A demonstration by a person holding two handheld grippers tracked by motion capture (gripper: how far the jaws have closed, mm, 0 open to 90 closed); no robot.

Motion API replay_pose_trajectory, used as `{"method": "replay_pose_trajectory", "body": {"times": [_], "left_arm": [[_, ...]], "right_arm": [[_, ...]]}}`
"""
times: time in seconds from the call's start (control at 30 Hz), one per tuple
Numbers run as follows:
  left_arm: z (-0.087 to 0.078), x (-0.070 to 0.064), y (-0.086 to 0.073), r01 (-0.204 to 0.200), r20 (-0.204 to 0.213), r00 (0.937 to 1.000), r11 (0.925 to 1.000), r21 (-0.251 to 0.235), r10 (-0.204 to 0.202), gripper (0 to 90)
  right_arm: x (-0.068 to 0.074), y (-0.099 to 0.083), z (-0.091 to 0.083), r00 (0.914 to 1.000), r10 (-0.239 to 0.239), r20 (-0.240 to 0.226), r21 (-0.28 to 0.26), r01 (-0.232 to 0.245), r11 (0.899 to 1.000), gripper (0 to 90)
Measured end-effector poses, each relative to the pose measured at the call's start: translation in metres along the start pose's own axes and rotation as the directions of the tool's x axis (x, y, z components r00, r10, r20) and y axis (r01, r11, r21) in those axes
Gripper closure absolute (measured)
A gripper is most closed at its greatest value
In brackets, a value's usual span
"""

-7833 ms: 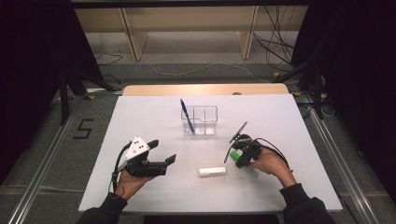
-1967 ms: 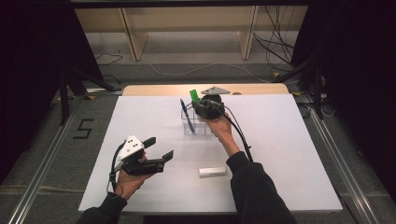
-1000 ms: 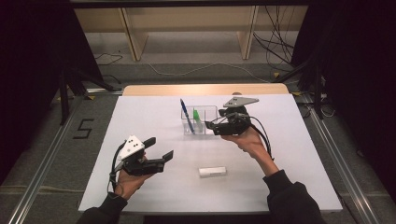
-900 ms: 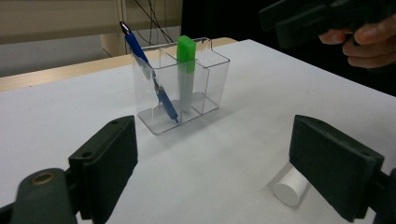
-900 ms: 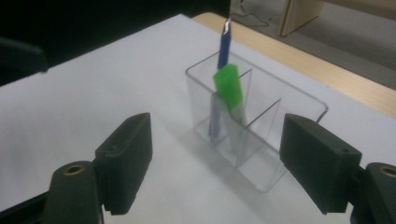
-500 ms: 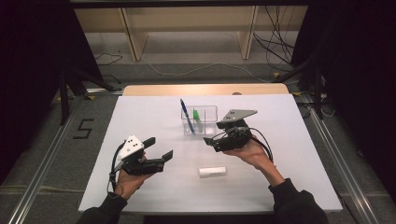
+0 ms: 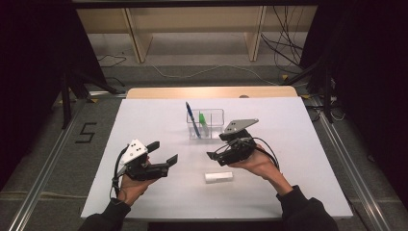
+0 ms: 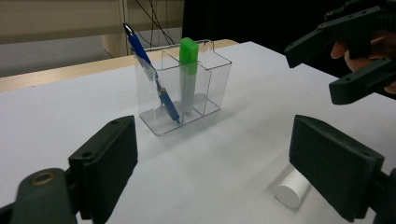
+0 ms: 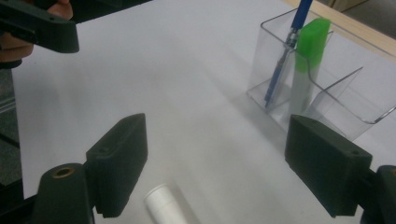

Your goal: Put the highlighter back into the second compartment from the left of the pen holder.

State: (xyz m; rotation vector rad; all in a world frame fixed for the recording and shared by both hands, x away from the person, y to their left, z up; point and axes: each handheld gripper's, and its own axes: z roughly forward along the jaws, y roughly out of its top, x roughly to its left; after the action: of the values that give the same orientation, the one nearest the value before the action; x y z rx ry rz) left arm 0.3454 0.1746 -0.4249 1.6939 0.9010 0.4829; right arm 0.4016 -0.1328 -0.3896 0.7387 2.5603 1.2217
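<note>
A clear plastic organiser (image 7: 215, 126) stands mid-table. A blue pen (image 7: 193, 119) leans in its left compartment, and a green-capped marker (image 7: 204, 121) stands upright beside it. A white cylinder (image 7: 218, 177) lies on the white table in front. My right gripper (image 7: 216, 148) hovers open just above and behind the cylinder, jaws pointing left with nothing between them. My left gripper (image 7: 163, 152) rests open at the front left, also with nothing between its jaws. From the left gripper view I see the organiser (image 8: 212, 88), marker (image 8: 188, 74) and cylinder (image 8: 292, 186). The right gripper view shows the cylinder (image 9: 166, 205) low between its jaws.
The white table top (image 7: 298, 159) ends at a wooden strip (image 7: 211, 92) along the far side. Metal rails run down both sides, and a "5" (image 7: 85, 133) is marked on the floor at left. Shelf legs and cables lie beyond the table.
My right gripper carried the green marker to the organiser, let it go there, then drew back toward the front, above the white cylinder. The left gripper has stayed put.
</note>
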Motion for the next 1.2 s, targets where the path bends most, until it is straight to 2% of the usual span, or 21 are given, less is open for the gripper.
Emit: {"method": "replay_pose_trajectory", "body": {"times": [0.13,0.53,0.8,1.2], "left_arm": [[0.000,0.000,0.000,0.000,-0.002,1.0000,1.0000,0.000,0.000,14.9],[0.001,0.000,0.000,0.004,-0.004,1.0000,1.0000,0.001,-0.004,14.9],[0.002,-0.001,0.001,0.002,-0.002,1.0000,1.0000,0.003,-0.002,14.9],[0.001,0.000,0.001,0.008,0.001,1.0000,1.0000,0.001,-0.008,15.0]], "right_arm": [[0.003,-0.001,0.002,0.9997,-0.024,-0.008,0.024,0.024,0.999,21.9],[0.009,-0.005,0.008,0.9974,-0.052,-0.049,0.085,0.056,0.995,20.3],[0.012,-0.009,0.014,0.9951,-0.069,-0.072,0.141,0.078,0.987,18.5],[0.015,-0.013,0.020,0.9925,-0.082,-0.090,0.195,0.099,0.976,18.6]]}}
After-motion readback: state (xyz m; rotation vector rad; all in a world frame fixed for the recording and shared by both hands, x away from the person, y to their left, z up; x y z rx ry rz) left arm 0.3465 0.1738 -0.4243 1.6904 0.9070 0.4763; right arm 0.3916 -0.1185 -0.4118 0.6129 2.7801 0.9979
